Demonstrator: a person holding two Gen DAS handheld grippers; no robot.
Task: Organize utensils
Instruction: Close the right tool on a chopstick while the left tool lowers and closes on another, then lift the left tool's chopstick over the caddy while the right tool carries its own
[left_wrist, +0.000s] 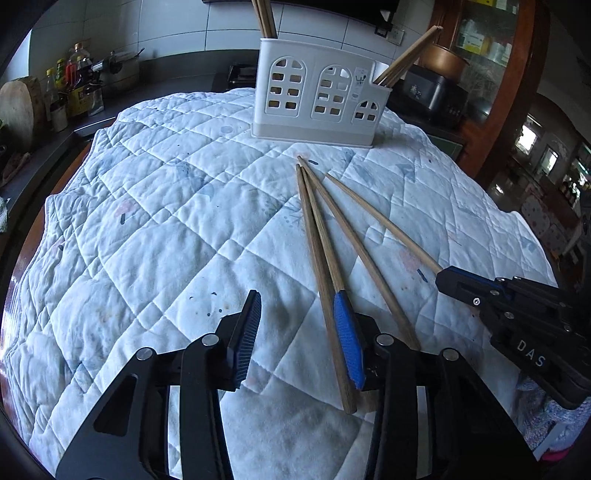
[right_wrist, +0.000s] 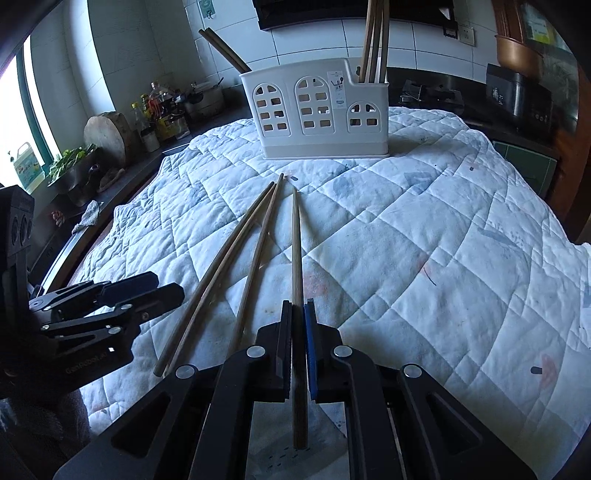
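Note:
A white utensil holder (left_wrist: 317, 96) (right_wrist: 314, 110) stands at the far side of the quilted cloth, with chopsticks in its left and right compartments. Three loose wooden chopsticks (left_wrist: 325, 251) (right_wrist: 236, 254) lie on the cloth, tips toward the holder. My right gripper (right_wrist: 298, 306) (left_wrist: 443, 275) is shut on a fourth chopstick (right_wrist: 296, 251) (left_wrist: 384, 221), which rests along the cloth. My left gripper (left_wrist: 299, 306) (right_wrist: 162, 288) is open and empty, its right finger over the loose chopsticks' near ends.
A white quilted cloth (left_wrist: 155, 229) (right_wrist: 443, 229) covers the table. A dark counter on the left holds bottles (left_wrist: 74, 85) and a wooden chopping block (right_wrist: 107, 136). A black appliance (left_wrist: 436, 92) and a wooden cabinet stand at the back right.

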